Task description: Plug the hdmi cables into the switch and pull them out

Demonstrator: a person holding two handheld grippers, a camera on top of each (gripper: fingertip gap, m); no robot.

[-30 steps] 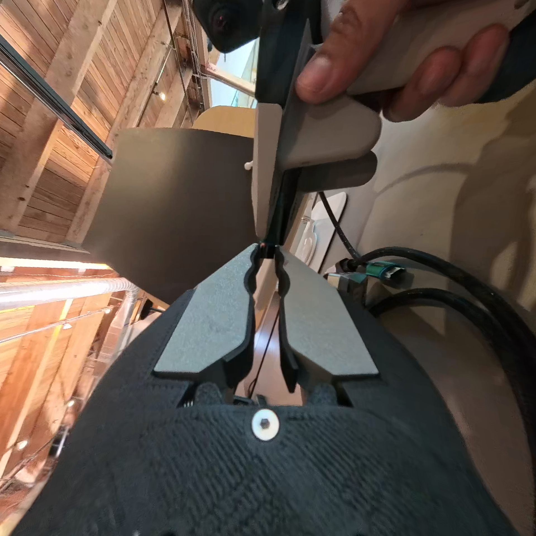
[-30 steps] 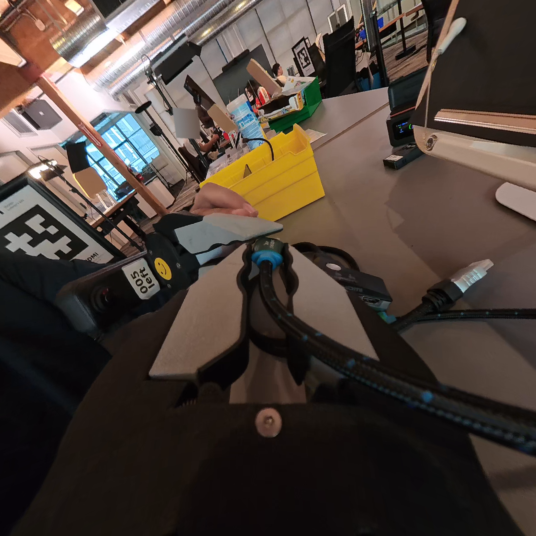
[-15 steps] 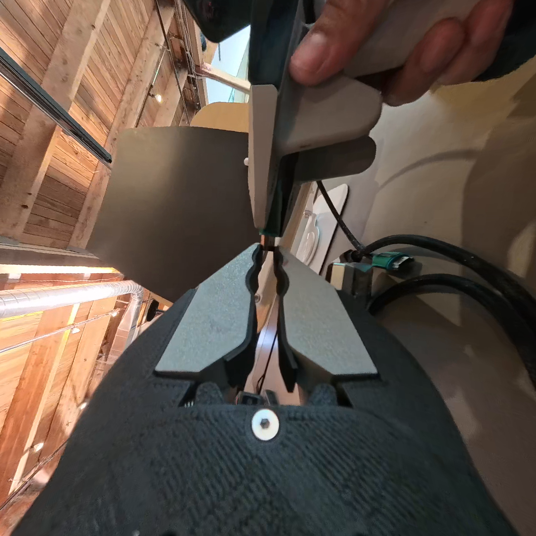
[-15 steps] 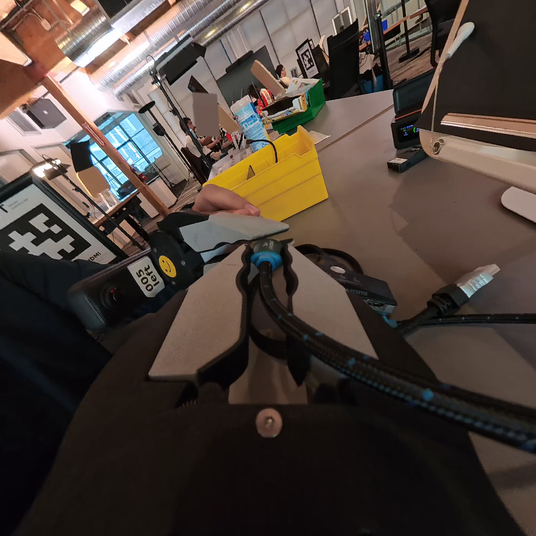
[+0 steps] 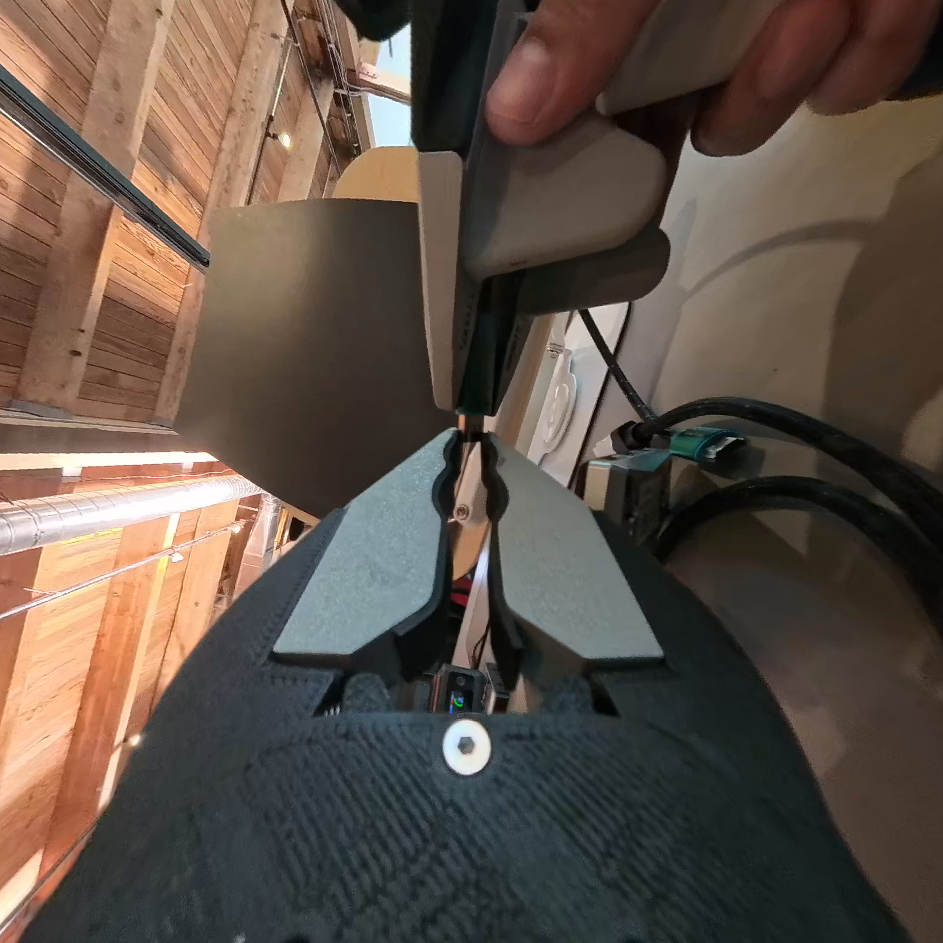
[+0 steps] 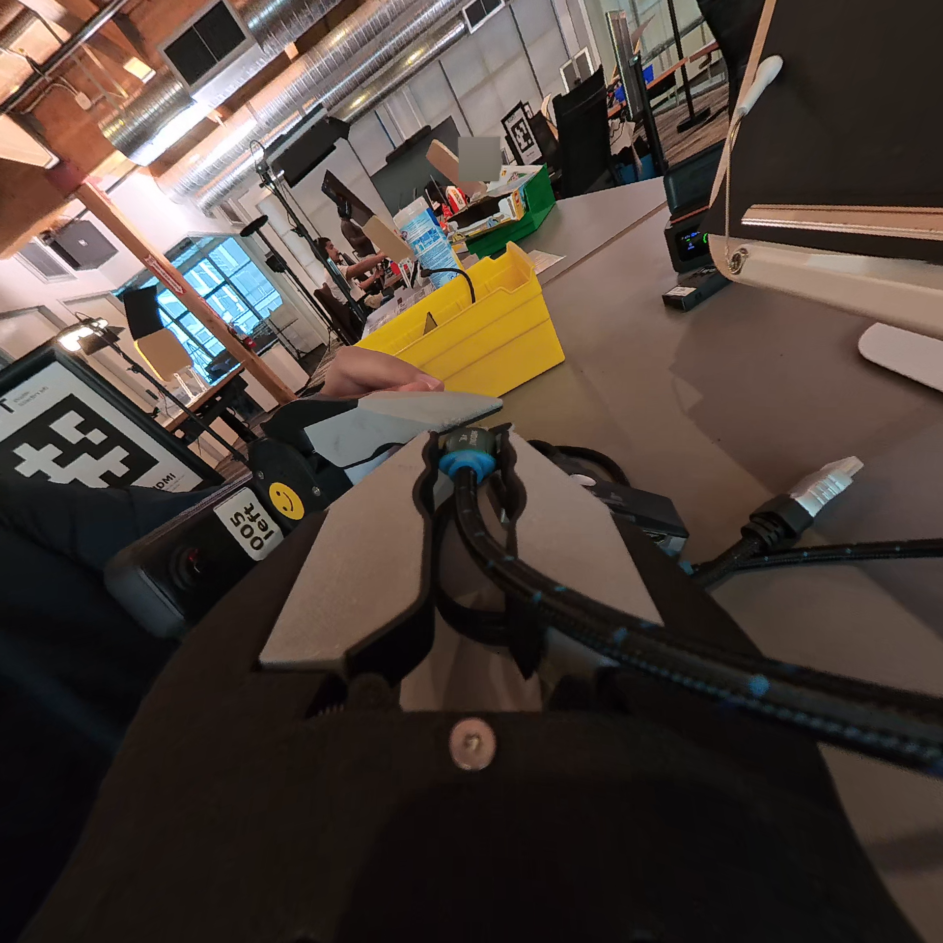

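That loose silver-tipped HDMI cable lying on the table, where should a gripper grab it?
Grip the loose cable on its black plug housing, just behind the silver tip. Come from above, jaws across the sides: it lies flat on the table, and the braided cord behind probably flexes.

the braided cable (image 6: 587,602) looks like woven black cloth with blue flecks; its loose plug (image 6: 826,485) is ribbed shiny metal. the yellow bin (image 6: 485,331) is smooth plastic, the tabletop (image 6: 663,357) matt grey.
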